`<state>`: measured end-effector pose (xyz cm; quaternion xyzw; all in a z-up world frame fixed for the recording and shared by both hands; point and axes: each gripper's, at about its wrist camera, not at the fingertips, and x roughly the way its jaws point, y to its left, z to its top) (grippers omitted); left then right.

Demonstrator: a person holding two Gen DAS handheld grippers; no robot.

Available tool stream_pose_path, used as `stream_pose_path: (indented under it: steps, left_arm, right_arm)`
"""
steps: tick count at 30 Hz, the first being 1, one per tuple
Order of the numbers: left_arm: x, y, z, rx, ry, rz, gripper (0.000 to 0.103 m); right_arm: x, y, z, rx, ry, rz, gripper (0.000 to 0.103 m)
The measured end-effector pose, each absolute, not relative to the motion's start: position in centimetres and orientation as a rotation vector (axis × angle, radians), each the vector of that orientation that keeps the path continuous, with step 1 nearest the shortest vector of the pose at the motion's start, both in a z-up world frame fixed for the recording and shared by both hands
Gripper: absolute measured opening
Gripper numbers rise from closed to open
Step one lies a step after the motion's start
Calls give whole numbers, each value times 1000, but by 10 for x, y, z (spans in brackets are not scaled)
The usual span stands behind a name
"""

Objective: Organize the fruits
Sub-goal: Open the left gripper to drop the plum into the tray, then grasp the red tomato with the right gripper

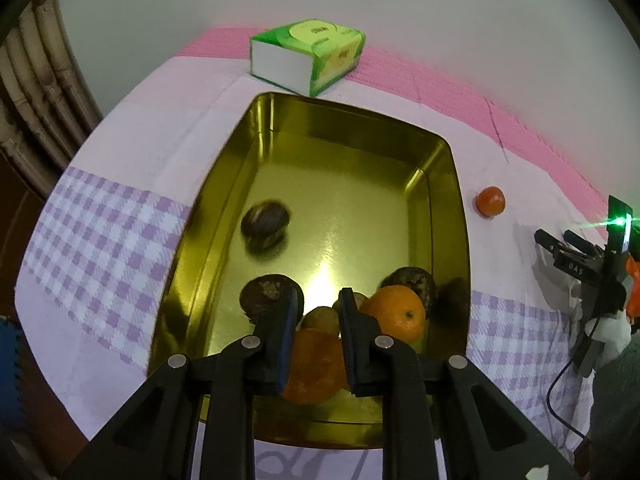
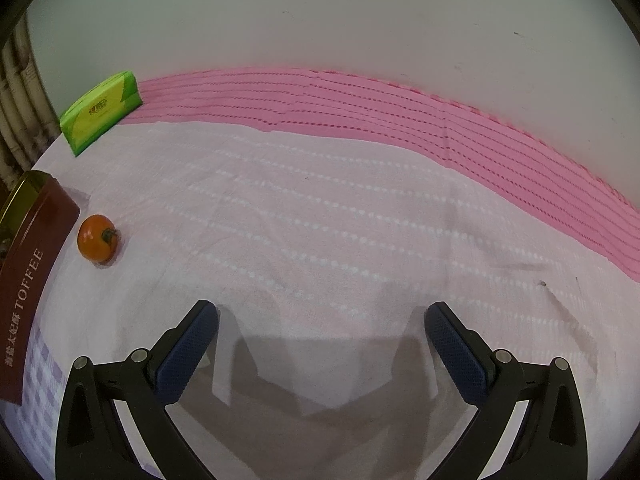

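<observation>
A gold metal tin [image 1: 448,208] lies on the cloth and holds several fruits: a dark fruit [image 1: 266,220] at its left, another dark one [image 1: 264,294], an orange [image 1: 398,312] with a dark fruit [image 1: 416,282] behind it, and a small brown fruit [image 1: 320,318]. My left gripper [image 1: 318,304] hangs over the tin's near end, shut on an orange fruit [image 1: 314,366]. A small red-orange tomato [image 1: 490,201] lies on the cloth right of the tin; it also shows in the right wrist view [image 2: 98,238]. My right gripper [image 2: 320,316] is open and empty above bare cloth.
A green tissue box [image 1: 308,54] stands behind the tin, also in the right wrist view [image 2: 102,110]. The tin's maroon "TOFFEE" side [image 2: 28,280] is at the left edge. A pink mat [image 2: 400,120] runs along the wall. The right gripper [image 1: 588,268] shows at the right edge.
</observation>
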<state>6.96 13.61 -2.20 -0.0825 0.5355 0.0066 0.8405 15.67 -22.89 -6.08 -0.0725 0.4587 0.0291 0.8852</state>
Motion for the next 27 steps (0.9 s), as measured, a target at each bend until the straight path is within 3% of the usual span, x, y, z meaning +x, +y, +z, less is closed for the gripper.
stream_pose_path:
  steps: [5, 8, 11, 19, 24, 27]
  left_arm:
    - [65, 142, -13, -189, 1098, 44, 43]
    - [63, 144, -5, -185, 1080, 65, 50]
    - [59, 148, 1, -182, 1063, 82, 55]
    - [47, 164, 11, -184, 1047, 130, 65]
    - [43, 175, 9, -206, 1061, 156, 68]
    - [43, 178, 7, -213, 1070, 169, 69]
  right_arm:
    - [146, -203, -49, -172, 905, 125, 102]
    - [142, -175, -39, -189, 885, 204, 101]
    - [141, -149, -32, -205, 876, 260, 99]
    - [154, -105, -48, -231, 937, 317, 76]
    - [161, -99, -57, -228, 955, 307, 68]
    - [165, -98, -60, -236, 961, 300, 54]
